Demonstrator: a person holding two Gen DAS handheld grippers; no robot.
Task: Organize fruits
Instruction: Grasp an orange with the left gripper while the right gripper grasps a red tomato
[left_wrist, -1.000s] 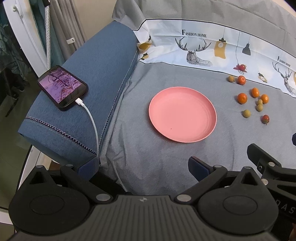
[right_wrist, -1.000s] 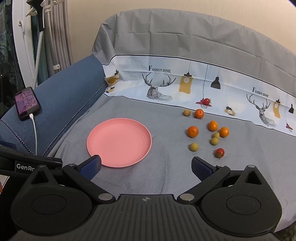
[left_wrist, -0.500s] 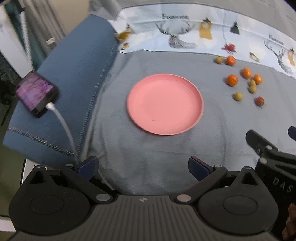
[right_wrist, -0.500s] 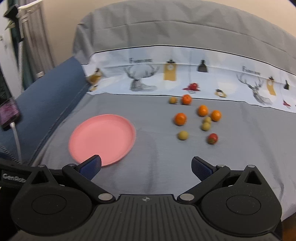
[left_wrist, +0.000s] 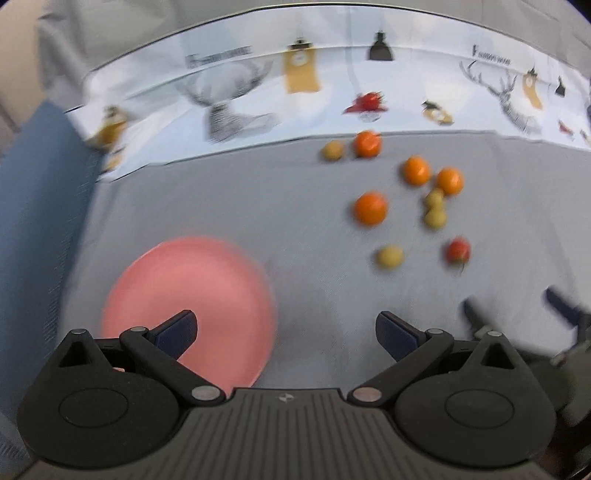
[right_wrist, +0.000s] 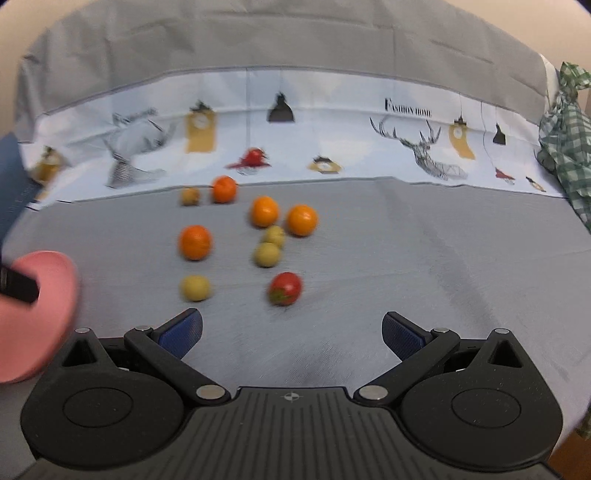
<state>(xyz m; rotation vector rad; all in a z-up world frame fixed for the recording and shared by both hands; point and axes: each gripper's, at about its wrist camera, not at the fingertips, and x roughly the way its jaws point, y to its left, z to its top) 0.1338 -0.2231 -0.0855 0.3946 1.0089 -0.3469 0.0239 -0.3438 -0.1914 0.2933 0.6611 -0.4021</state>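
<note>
Both grippers are hanging over the grey sheet (right_wrist: 424, 258) with their jaws spread wide and nothing between them. The right gripper (right_wrist: 291, 334) is facing the scattered fruit, and the left gripper (left_wrist: 286, 334) is sitting over the near edge of the pink plate (left_wrist: 207, 291). Both views are motion-blurred, so fine detail on the fruit is uncertain.

Taking the plate as the landmark, all the fruit is lying on the sheet to its right and beyond it, and none is on it. Closest to the right gripper are a red tomato (right_wrist: 285, 288) and a yellow-green fruit (right_wrist: 195, 288), well apart from each other. Beyond them is a touching pair of yellow-green fruits (right_wrist: 271, 245), four oranges (right_wrist: 195, 242) spread about, and a small brownish fruit (right_wrist: 190, 196) by the printed border (right_wrist: 332, 122).

The step in hand is probably the approach to a first pick, most likely the tomato or the near yellow-green fruit, since each is standing alone. To do it well:

- Centre the open jaws on one fruit before lowering, so neither finger is nudging it away; round fruit rolls easily on cloth.
- Come down until the pads are bracketing its widest part, not its top.
- Close gently, as the tomato looks soft.
- Leave the touching pair for later.
</note>
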